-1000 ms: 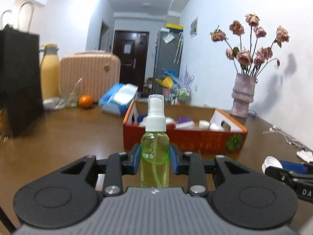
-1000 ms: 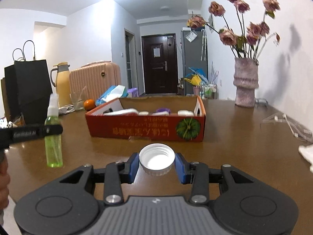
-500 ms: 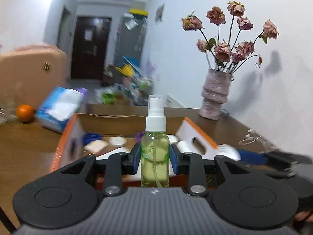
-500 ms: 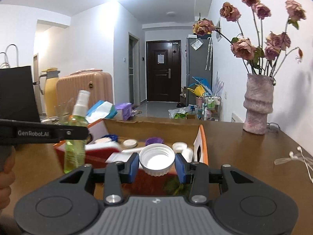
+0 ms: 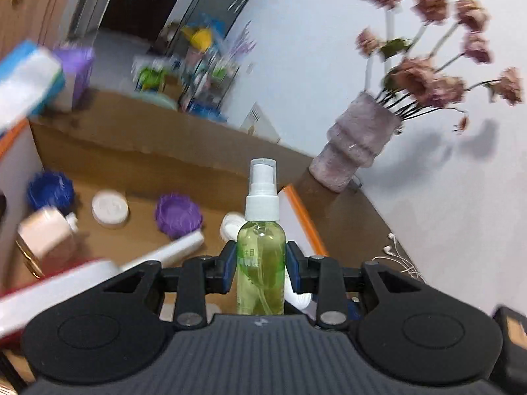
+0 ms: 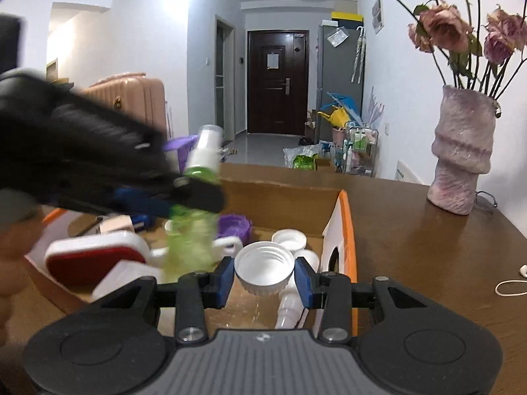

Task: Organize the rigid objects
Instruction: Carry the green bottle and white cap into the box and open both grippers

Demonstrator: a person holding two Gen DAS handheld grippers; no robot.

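1. I see a brown wooden tabletop [image 6: 428, 250] stretching ahead and to the right of my right tongs [image 6: 264, 275].
2. An open cardboard box [image 6: 347, 230] with an orange rim sits on it, directly ahead of and under both tongs.
3. A ribbed pinkish vase [image 6: 461, 161] of dried roses stands on it, far ahead to the right, well apart from the box.
4. White earphones [image 6: 513, 283] with their cable lie on it at the right, beside my right tongs.
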